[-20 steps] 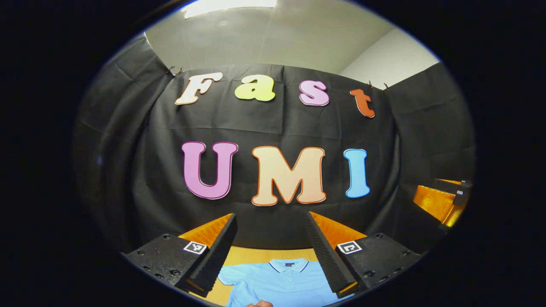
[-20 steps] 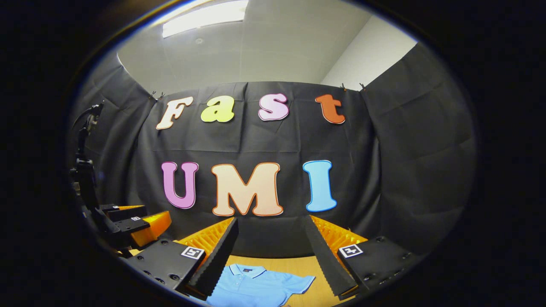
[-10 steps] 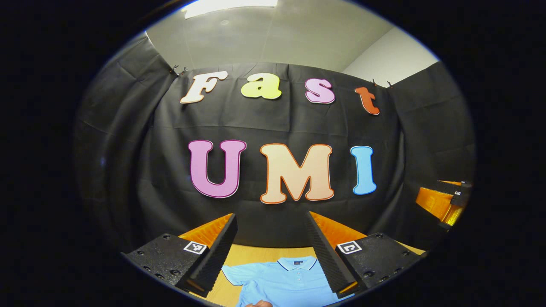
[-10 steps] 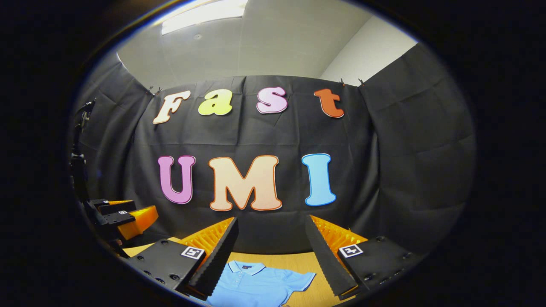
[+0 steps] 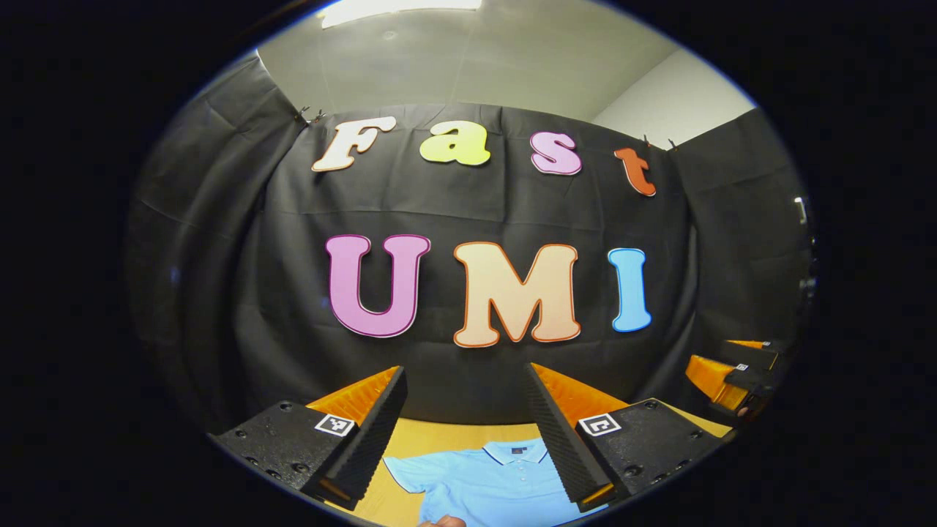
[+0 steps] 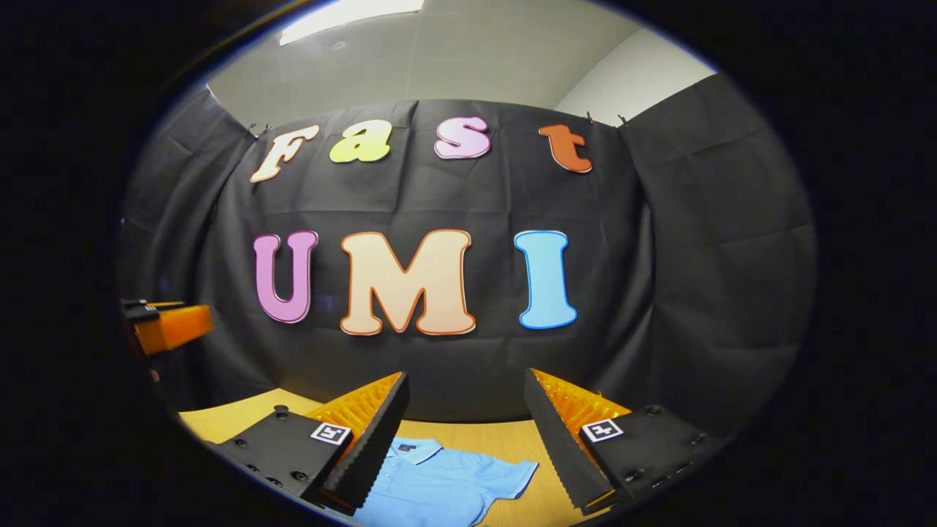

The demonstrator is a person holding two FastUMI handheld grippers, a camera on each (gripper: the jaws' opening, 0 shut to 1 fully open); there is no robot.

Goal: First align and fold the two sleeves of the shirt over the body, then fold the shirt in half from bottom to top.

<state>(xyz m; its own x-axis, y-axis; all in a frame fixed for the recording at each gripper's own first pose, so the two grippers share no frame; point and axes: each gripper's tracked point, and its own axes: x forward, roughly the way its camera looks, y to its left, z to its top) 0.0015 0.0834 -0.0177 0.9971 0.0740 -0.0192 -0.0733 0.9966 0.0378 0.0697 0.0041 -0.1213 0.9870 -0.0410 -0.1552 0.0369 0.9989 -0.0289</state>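
In the left gripper view, the left gripper (image 5: 463,432) is held up in the air with its two fingers spread wide apart and nothing between them. Beyond and below the fingers a light blue polo shirt (image 5: 487,487) lies flat on a wooden table (image 5: 439,438), collar toward the black cloth wall, one short sleeve reaching out past the left finger. A small part of a hand (image 5: 441,521) shows at the very bottom edge, in front of the shirt. Far off beside the right finger, the right gripper (image 5: 732,369) is seen raised above the table. In the right gripper view, the right gripper (image 6: 466,432) also has its fingers wide apart and empty, well above the shirt (image 6: 439,487), which lies between them and nearer the left finger, its sleeve stretching toward the right finger. The left gripper (image 6: 165,326) is seen far off to the left finger's side, above the table (image 6: 505,439)
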